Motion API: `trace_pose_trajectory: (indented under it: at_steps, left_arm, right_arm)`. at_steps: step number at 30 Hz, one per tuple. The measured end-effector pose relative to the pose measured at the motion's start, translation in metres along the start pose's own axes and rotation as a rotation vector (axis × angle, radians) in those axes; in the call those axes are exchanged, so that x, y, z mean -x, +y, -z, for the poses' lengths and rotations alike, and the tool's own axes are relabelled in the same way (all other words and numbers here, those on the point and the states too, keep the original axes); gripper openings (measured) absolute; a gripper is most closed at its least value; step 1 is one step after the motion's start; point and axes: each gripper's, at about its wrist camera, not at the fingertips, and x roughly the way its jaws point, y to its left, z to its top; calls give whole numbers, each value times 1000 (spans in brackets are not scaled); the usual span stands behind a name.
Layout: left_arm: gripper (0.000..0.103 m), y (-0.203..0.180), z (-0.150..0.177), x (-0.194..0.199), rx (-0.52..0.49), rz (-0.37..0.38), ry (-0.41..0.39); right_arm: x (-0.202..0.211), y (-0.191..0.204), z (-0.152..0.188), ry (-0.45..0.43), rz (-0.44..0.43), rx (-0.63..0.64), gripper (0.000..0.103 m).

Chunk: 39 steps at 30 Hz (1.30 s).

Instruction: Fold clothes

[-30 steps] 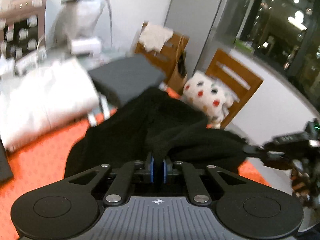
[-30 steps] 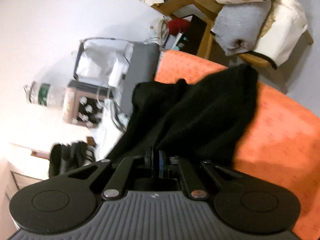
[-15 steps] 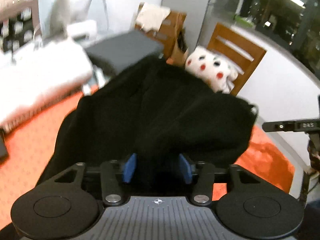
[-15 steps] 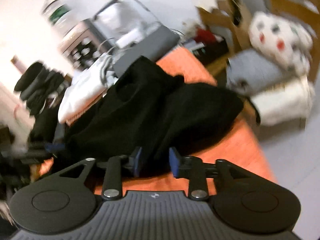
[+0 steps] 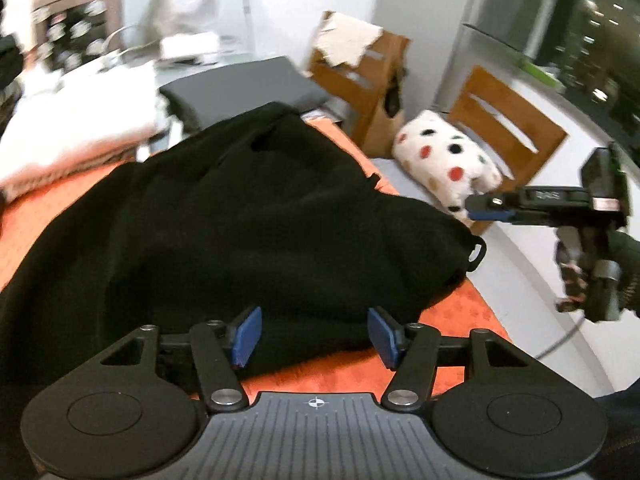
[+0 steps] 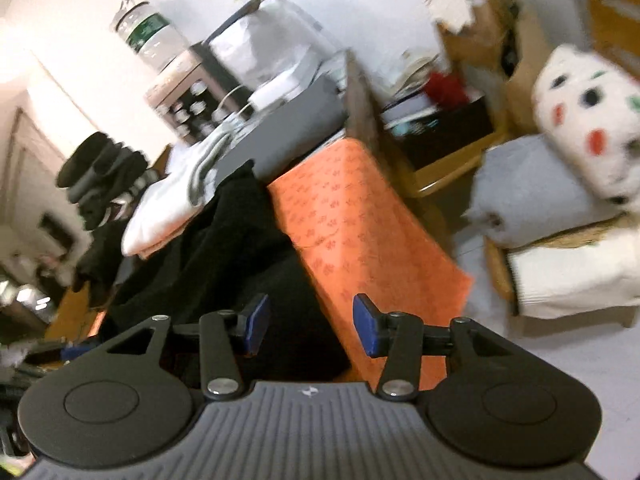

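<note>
Left wrist view: black garment (image 5: 256,216) lying bunched on orange bench (image 5: 460,344); left gripper (image 5: 314,336) and right gripper (image 6: 308,324) jaws both gaping, gripping nothing.

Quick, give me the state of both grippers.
Left gripper: open, holding nothing; black garment lies between its fingers.
Right gripper: open, holding nothing.
</note>
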Motion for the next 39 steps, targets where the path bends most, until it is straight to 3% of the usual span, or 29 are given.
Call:
trace_pose_trajectory:
  at_steps: [3, 4, 5, 6, 7, 11, 17, 20, 22, 24, 26, 29, 33, 36, 39]
  left_arm:
    - [62, -6, 5, 11, 35, -55, 14]
    - [62, -8, 6, 13, 38, -69, 18]
    - [62, -9, 5, 16, 42, -89, 21]
    - [62, -9, 4, 18, 48, -109, 21]
    - [62, -8, 0, 20, 64, -120, 13]
    - [63, -3, -16, 27, 128, -164, -19]
    - [69, 11, -81, 5, 147, -194, -77]
    - [63, 21, -127, -30, 97, -174, -61]
    - [49, 29, -156, -58, 56, -155, -37]
    - [40, 38, -184, -96, 17, -108, 25]
    - [38, 46, -206, -134, -27, -64, 94]
    - [36, 56, -223, -186, -51, 1, 203]
    - [36, 65, -228, -227, -69, 86, 322]
    - [36, 74, -226, -236, -59, 122, 353]
    - [36, 84, -228, -233, -13, 165, 335]
  right_arm:
    - [-31, -14, -9, 100, -101, -32, 52]
    - [-38, -16, -8, 132, -136, -46, 46]
    - [-43, -17, -8, 158, -167, -52, 39]
    - [-42, -14, -8, 163, -184, -37, 17]
    - [-39, -8, -7, 158, -195, -10, 9]
    - [-14, 30, -6, 107, -257, 117, 9]
    - [0, 77, -4, 99, -319, 241, 9]
    - [-5, 82, -3, 124, -309, 262, 14]
    - [-6, 79, -2, 124, -290, 275, 26]
    - [-7, 68, -3, 132, -290, 266, 38]
    - [-11, 57, -2, 146, -287, 265, 41]
    - [-18, 35, -4, 193, -310, 272, 47]
    - [-32, 19, -6, 278, -411, 355, 55]
    - [-40, 16, -9, 337, -513, 480, 64]
    - [-50, 15, -12, 370, -582, 598, 65]
